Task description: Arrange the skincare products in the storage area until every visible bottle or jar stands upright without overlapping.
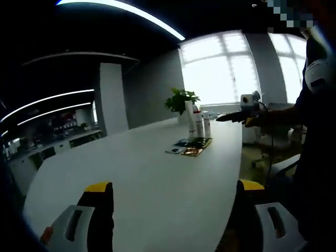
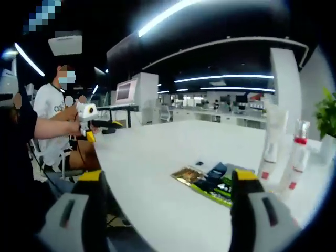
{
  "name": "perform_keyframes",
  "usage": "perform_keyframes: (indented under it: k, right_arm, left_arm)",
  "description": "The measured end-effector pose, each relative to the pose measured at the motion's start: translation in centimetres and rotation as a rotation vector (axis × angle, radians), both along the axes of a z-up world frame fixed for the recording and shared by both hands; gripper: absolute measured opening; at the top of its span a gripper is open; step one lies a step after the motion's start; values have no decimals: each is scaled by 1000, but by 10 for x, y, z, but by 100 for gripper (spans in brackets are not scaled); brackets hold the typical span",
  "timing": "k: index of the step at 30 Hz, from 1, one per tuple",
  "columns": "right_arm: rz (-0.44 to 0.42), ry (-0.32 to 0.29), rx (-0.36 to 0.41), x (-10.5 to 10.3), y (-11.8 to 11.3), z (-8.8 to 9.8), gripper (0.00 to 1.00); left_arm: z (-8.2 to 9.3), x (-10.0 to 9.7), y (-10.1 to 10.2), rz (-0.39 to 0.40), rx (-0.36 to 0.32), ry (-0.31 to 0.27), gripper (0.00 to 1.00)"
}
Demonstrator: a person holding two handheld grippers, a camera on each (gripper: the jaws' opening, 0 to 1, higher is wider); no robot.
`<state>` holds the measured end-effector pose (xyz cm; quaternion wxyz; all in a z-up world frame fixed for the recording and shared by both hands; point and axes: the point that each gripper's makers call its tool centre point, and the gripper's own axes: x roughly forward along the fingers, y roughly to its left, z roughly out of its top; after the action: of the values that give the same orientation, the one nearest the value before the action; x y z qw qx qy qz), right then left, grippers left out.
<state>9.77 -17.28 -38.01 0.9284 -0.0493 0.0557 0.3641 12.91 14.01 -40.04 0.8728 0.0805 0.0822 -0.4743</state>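
Plainly, in the left gripper view the left hand-held gripper (image 1: 173,202) hung over the near end of the long white bench (image 1: 136,173), its yellow-tipped jaws spread wide with nothing between them. Far down the bench stood the skincare bottles (image 1: 199,124), a small cluster of white upright shapes, just in front of a leafy potted plant (image 1: 181,101) by the bright windows (image 1: 226,68). On the near side of the bottles lay flat sachets (image 1: 192,145), dark and gold, on the benchtop. Beyond the bottles, toward the bench's far edge, the right hand-held gripper (image 1: 226,118) reached in, held out by a person's arm; its jaws looked open, though at that distance it was hard to be sure.

In the right gripper view the right hand-held gripper's own jaws stood wide apart and empty above the bench. Two tall white bottles, one with a pale cap (image 2: 272,142) and one with a red collar (image 2: 295,157), stood upright just past the sachets, near each other but apart. The plant's leaves showed behind the bottles at the edge. Across the bench from the bottles, a seated person (image 2: 55,121) in a white shirt held another gripper device (image 2: 86,118).
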Motion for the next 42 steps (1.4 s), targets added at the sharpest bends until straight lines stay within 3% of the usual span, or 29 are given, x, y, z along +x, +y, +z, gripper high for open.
perform_keyframes:
  k: [4,6,8,11,13,15,17,22,30,32,39,42]
  right_arm:
    - [29,7,7,13,20,-7,100]
    - [20,18,14,19,26,-10,100]
    - [19,21,61,22,34,-8,100]
    - [3,10,56,27,40,-10,100]
    - [-6,-12,45,31,43,-11,100]
    - [-10,-13,39,34,45,-13,100]
    - [-19,-18,17,38,45,-14,100]
    - [-12,-36,-10,47,48,-13,100]
    - [6,-19,-40,41,49,-21,100]
    - [6,-19,-43,40,49,-22,100]
    - [4,-9,-50,39,53,-26,100]
    - [3,-7,-54,39,53,-27,100]
  left_arm:
    - [2,20,25,57,-41,8,100]
    - [2,27,34,88,-27,14,100]
    - [9,33,40,91,-32,-17,100]
    - [11,39,45,87,-11,-75,100]
    - [1,42,45,72,13,-79,100]
    - [-11,46,44,77,2,-32,100]
    - [-18,49,43,83,14,-23,100]
    - [-10,51,38,88,-16,-29,100]
    - [-5,42,36,94,-9,-17,100]
    - [-5,43,41,120,5,-34,100]
    - [2,45,49,151,-51,-41,100]
    - [-3,47,51,165,-21,-33,100]
